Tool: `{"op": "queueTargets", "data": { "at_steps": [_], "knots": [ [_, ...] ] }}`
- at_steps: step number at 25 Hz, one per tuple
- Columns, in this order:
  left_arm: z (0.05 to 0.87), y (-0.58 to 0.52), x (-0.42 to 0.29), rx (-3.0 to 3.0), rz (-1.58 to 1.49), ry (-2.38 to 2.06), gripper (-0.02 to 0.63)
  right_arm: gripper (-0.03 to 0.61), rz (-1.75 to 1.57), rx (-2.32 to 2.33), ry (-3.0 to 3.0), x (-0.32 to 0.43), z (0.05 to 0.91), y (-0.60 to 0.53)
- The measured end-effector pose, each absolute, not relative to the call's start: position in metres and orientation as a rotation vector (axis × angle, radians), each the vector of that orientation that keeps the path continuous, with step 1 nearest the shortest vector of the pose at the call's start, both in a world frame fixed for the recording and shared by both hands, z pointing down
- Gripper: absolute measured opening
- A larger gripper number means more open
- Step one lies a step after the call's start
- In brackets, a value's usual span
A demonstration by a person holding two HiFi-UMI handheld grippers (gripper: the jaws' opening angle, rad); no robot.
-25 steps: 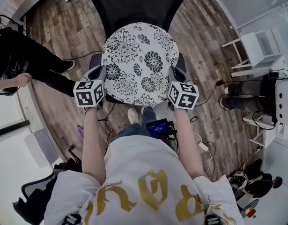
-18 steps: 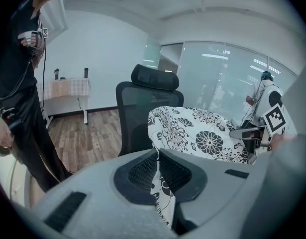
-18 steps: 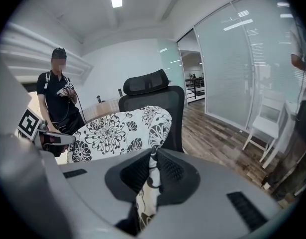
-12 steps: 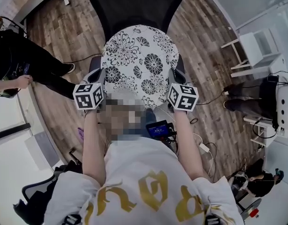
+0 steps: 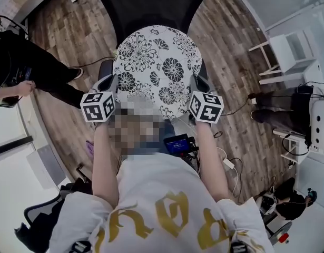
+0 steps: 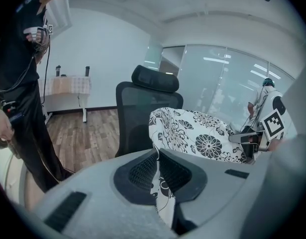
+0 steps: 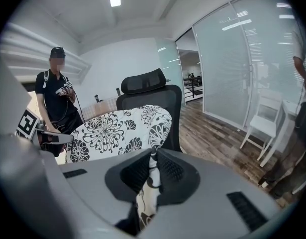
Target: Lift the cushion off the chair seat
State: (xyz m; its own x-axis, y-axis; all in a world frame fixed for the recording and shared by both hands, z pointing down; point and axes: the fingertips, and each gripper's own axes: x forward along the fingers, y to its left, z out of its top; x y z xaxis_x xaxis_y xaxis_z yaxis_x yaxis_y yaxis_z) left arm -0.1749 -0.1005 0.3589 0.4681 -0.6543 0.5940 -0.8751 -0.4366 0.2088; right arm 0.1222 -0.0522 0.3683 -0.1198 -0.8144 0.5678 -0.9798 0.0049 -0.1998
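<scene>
A round white cushion (image 5: 157,67) with black flower print hangs over the seat of a black office chair (image 5: 151,7), held at both sides. My left gripper (image 5: 110,84) is shut on the cushion's left edge; in the left gripper view the fabric (image 6: 157,180) is pinched between the black pads and the cushion (image 6: 197,136) spreads to the right. My right gripper (image 5: 197,84) is shut on the right edge; in the right gripper view the cloth (image 7: 150,180) sits between the pads and the cushion (image 7: 118,131) spreads left, in front of the chair back (image 7: 148,96).
A person in black (image 5: 30,73) stands at the left. Another person (image 5: 280,107) stands at the right beside a white chair (image 5: 288,54). Cables (image 5: 230,167) lie on the wood floor near my feet. A glass wall (image 7: 232,63) runs along the right side.
Both grippers keep their hold on the cushion's edges. The cushion and the hands have hardly shifted in the head view.
</scene>
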Motion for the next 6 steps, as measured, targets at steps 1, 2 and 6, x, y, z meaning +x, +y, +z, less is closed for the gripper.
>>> {"op": "queueTargets", "data": {
  "at_steps": [1,2,6],
  "knots": [
    [0.359,-0.101,-0.175,2.226,0.594,-1.269,0.017,0.028,0.810,1.859,-1.993,0.122,0.369,-0.052],
    [0.359,-0.101,-0.176,2.226,0.594,-1.270,0.017,0.028,0.811,1.856,-1.991,0.121,0.370,-0.053],
    [0.359,-0.111,-0.176,2.221,0.591,-1.275,0.017,0.028,0.812,1.850,-1.991,0.121,0.370,-0.061]
  ]
}}
